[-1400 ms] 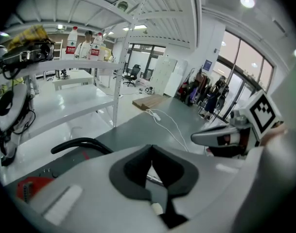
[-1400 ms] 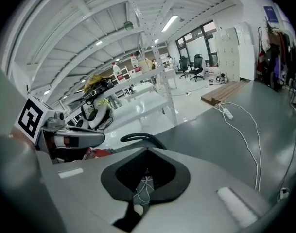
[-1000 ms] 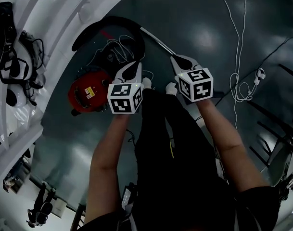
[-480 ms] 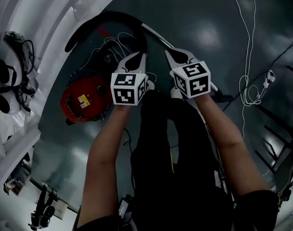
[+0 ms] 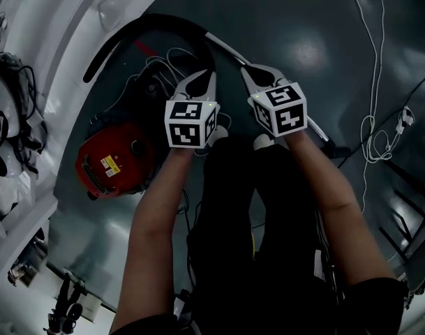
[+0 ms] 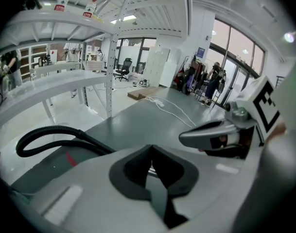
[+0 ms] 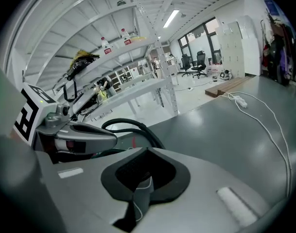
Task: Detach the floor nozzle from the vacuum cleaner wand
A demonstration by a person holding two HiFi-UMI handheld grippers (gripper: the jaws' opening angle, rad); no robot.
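Observation:
A red canister vacuum [image 5: 111, 162] lies on the dark floor at the left of the head view. Its black hose [image 5: 149, 30] arcs over to a slim metal wand [image 5: 226, 49] that runs down to the right, behind my right gripper. A dark end piece [image 5: 340, 150] shows at the wand's far end, too dim to make out. My left gripper [image 5: 205, 77] and right gripper [image 5: 250, 70] hang side by side over hose and wand, both shut and empty. The hose [image 6: 45, 135] shows beyond the left jaws and the hose [image 7: 133, 127] beyond the right jaws.
White shelving [image 5: 45, 47] curves along the left, with headsets [image 5: 3, 131] on it. A thin white cable [image 5: 373, 124] trails over the floor at the right, with a plug [image 5: 405, 117] on it. The person's dark legs fill the lower middle.
Both grippers have sunk toward the floor, side by side, and stay shut. In the head view the red vacuum has slid left and down.

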